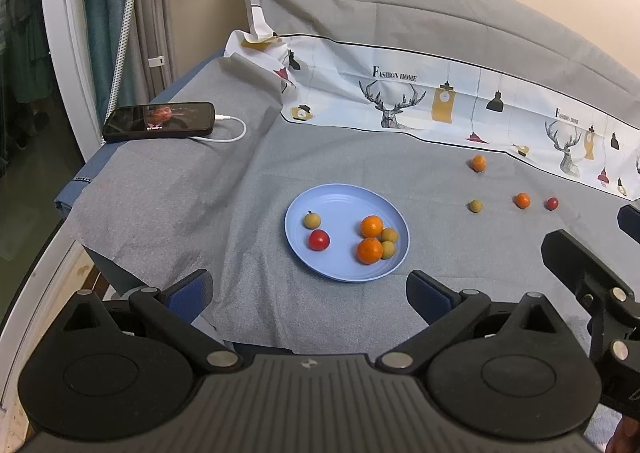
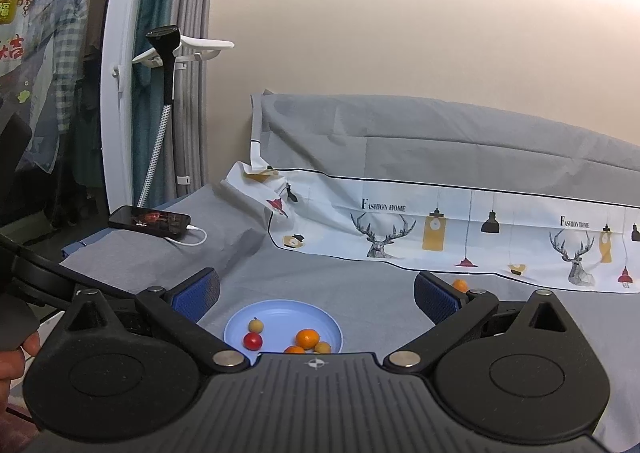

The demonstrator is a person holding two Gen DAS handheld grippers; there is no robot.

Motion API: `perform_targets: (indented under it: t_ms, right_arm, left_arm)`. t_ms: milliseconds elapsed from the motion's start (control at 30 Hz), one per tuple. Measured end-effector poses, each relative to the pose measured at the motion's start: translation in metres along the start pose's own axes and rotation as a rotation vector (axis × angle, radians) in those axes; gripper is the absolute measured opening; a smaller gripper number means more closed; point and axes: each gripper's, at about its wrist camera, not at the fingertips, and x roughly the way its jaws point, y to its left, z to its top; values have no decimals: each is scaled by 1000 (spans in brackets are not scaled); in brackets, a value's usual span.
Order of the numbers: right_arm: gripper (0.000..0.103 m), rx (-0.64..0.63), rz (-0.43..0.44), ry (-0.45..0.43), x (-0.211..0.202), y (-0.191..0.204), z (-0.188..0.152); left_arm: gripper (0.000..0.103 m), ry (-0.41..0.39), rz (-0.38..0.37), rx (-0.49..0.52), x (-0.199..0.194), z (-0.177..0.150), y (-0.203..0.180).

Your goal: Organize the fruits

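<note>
A light blue plate [image 1: 340, 197] lies on the grey cloth and holds two oranges [image 1: 372, 226], a red tomato [image 1: 319, 240] and three tan round fruits [image 1: 312, 220]. Loose on the cloth to the right lie an orange [image 1: 478, 162], a tan fruit [image 1: 475, 206], another orange [image 1: 522, 200] and a small red tomato [image 1: 552, 203]. My left gripper [image 1: 310, 293] stands open and empty just in front of the plate. My right gripper [image 2: 316, 295] is open and empty too, held above and in front of the plate [image 2: 280, 311]. Part of the right gripper's body [image 1: 588, 285] shows at the left view's right edge.
A phone [image 1: 160, 121] on a white charging cable [image 1: 228, 131] lies at the far left of the cloth. A white printed cloth [image 1: 440, 101] with deer and lamps runs along the back, against a raised grey backrest. The bed's edge drops off on the left.
</note>
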Motion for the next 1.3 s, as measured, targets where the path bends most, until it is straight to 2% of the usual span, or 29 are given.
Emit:
perform_targets:
  t_ms: [500,733,1000,1200,1300]
  right_arm:
    - [102,46,-13,30,14,-10,-6]
    - [102,79,-47,40,24,-32,-13]
    - [102,180,-203,56,50,-103,-26]
    - [102,268,-400,99,94,-188,-48]
    - [102,315,-503,133,129,-236,-66]
  left_arm:
    - [103,25,21,11,19,11,-5]
    - [103,70,11,46,43,25,-26]
    - [103,136,-47,115,100,54,-87]
    - [103,172,-104,219,166,72,-158]
    - [103,190,-121,265,210,75,-196]
